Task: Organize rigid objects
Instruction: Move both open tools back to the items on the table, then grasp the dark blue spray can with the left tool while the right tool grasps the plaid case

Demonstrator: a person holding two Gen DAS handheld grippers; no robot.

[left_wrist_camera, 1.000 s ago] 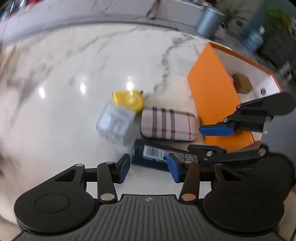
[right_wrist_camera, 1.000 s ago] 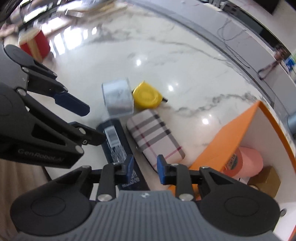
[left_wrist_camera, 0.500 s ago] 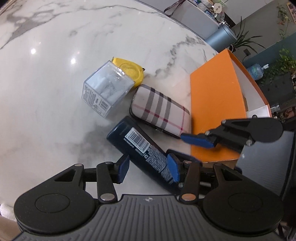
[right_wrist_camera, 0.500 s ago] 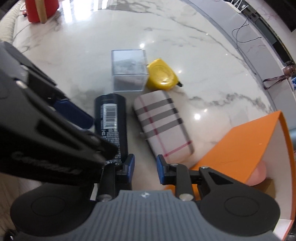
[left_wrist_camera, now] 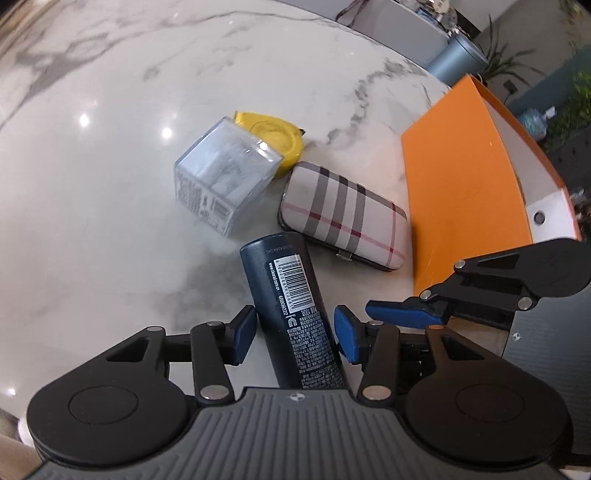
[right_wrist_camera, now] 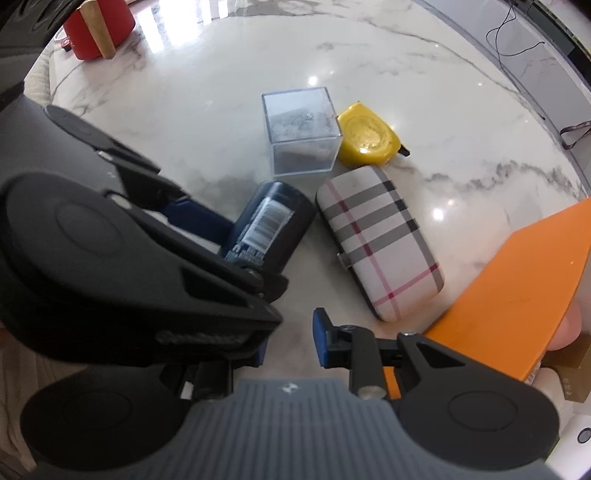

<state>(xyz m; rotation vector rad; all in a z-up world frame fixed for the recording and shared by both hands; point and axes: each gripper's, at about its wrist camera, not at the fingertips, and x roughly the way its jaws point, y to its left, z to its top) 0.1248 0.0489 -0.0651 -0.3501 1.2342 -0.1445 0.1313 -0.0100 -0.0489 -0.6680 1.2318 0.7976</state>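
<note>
A dark blue bottle (left_wrist_camera: 291, 302) with a barcode lies on the marble table (left_wrist_camera: 92, 184), between the blue pads of my open left gripper (left_wrist_camera: 294, 332); the pads stand just off its sides. It also shows in the right wrist view (right_wrist_camera: 267, 229). A plaid case (left_wrist_camera: 343, 218), a clear cube box (left_wrist_camera: 225, 173) and a yellow tape measure (left_wrist_camera: 275, 134) lie beyond it. My right gripper (right_wrist_camera: 290, 341) is open and empty, just right of the left one, with its left finger hidden behind the left gripper.
An open orange box (left_wrist_camera: 461, 177) stands at the right, holding a pink object (right_wrist_camera: 570, 328) and a brown carton (right_wrist_camera: 574, 373). A red container (right_wrist_camera: 98, 22) sits at the table's far edge. A grey bin (left_wrist_camera: 456, 61) stands off the table.
My left gripper has swung around the bottle so it now lies straight between the pads. My right gripper has drawn back slightly and opened a little wider.
</note>
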